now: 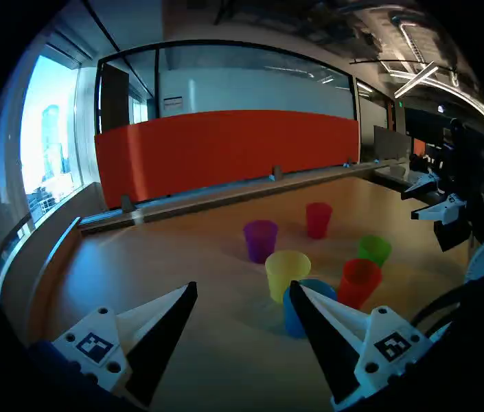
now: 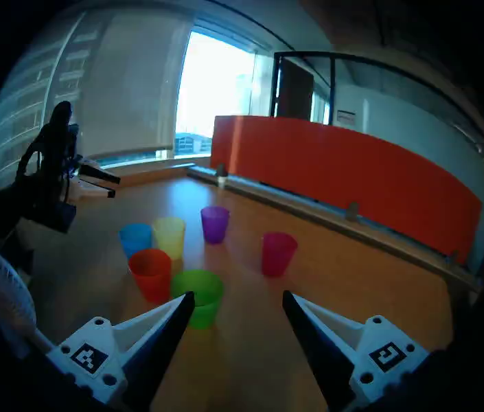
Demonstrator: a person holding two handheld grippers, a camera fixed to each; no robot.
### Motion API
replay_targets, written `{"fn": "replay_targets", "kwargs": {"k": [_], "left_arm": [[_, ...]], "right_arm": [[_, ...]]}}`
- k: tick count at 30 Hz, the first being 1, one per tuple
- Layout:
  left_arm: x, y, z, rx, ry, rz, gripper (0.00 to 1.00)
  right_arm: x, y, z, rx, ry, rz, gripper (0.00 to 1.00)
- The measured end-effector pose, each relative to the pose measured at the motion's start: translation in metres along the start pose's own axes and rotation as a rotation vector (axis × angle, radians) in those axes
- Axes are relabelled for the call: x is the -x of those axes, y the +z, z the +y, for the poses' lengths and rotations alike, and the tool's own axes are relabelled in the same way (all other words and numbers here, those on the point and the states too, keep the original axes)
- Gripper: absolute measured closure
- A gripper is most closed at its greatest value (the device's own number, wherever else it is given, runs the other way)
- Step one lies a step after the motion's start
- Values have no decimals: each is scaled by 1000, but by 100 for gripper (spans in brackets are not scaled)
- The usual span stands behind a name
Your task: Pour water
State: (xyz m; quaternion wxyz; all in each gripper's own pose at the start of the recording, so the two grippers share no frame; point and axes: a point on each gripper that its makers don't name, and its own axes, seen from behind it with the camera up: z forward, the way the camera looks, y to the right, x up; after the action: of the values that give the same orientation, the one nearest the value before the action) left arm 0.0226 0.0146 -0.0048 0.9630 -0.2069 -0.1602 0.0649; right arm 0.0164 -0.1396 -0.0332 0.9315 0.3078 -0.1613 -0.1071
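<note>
Left gripper (image 1: 242,302) and right gripper (image 2: 237,309) hang over a wooden bench (image 2: 351,288), jaws released, holding nothing. In the right gripper view, a blue cup (image 2: 136,239) sits just left of the yellow cup (image 2: 170,237), an orange cup (image 2: 150,273) and a green cup (image 2: 197,296) nearer, a purple cup (image 2: 214,224) and a pink cup (image 2: 278,253) to its right. Such crowding could topple a neighbour; no legible writing, only square code markers (image 2: 89,358).

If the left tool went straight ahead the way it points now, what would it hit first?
The left tool would probably meet the blue cup first, just past one fingertip, with the yellow cup close behind it. Depth is hard to judge here.
</note>
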Motion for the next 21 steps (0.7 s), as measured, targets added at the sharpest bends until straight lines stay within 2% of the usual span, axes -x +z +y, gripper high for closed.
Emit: {"fn": "replay_targets", "kwargs": {"k": [6,12,21], "left_arm": [[-21,-5,-9,-65,-47,93,0],[-36,-11,-21,-158,-73,177,0],[-54,-18,-19,-227,-92,277,0]], "right_arm": [[-16,-7,21,104,26,84,0],[-31,-19,46,232,67,190,1],[-46,-48,89,449,106,309,1]]}}
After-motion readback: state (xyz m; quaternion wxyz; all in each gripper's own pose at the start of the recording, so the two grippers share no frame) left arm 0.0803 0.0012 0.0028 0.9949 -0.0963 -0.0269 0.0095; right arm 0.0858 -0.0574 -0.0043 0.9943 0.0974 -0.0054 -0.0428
